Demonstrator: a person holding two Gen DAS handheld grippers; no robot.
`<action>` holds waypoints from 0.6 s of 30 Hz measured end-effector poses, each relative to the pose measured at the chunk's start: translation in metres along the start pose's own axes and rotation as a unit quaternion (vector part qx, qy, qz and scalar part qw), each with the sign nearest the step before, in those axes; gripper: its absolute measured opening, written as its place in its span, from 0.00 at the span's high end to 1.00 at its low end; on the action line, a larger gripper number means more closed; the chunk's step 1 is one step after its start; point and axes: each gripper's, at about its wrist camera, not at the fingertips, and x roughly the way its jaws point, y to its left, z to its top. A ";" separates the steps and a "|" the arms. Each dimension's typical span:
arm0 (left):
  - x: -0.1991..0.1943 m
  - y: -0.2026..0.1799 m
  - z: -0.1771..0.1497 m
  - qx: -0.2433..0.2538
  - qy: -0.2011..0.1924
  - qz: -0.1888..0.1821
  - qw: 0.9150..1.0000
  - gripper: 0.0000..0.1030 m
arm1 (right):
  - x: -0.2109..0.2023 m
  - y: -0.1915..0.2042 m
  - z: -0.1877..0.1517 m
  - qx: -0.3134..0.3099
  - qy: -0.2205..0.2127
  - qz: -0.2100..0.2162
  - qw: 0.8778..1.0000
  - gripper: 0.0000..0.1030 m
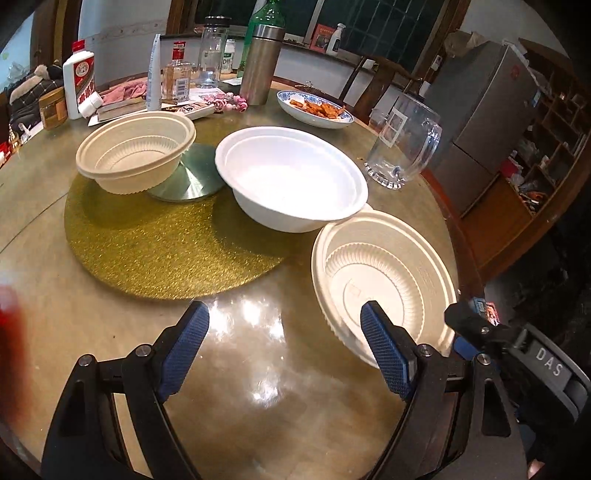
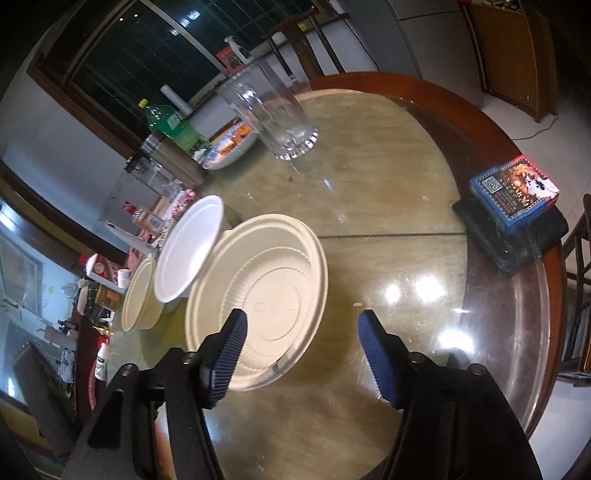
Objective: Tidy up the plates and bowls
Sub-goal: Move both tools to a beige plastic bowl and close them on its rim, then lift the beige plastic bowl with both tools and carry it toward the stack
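On right gripper's body, seen at right edge of left wrist view, white letters read "DAS"; other labels (red-white bottle, small blue-red box) too blurred to read.

Task things: cream ribbed bowl, shallow, wide flat rim, sits near right on glass tabletop, tilted, its far rim tucked under white bowl; white bowl is smooth, deeper, plain, resting partly on gold glitter mat; a 2nd cream bowl stack stands far left, leaning on silver disc, looks like 2 nested.

Left gripper hangs over bare glass, jaws wide apart, nothing btwn them; right pad overlaps near rim of cream bowl in view, contact unclear.
Right gripper jaws also wide apart, empty; left pad over cream bowl's near rim, touching or not I can't tell.

Around: clear glass mug far right, near white bowl; blue-patterned plate w/ fried food beyond; steel flask, green bottle, glass jar at far edge; grey fridge off table, right.
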 end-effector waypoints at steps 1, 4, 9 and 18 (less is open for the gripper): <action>0.003 -0.001 0.000 -0.001 0.002 0.000 1.000 0.18 | 0.000 0.001 -0.001 0.001 0.000 0.000 1.000 0.43; 0.010 -0.005 0.002 0.000 0.005 0.003 1.000 0.18 | 0.004 0.002 0.002 0.000 -0.004 -0.010 1.000 0.45; 0.024 -0.010 -0.001 0.016 0.010 0.017 1.000 0.40 | 0.017 0.001 0.003 0.004 0.009 -0.026 1.000 0.58; 0.008 -0.012 -0.014 0.071 0.019 0.013 0.997 0.85 | 0.007 0.020 -0.024 -0.022 0.019 0.002 1.000 0.91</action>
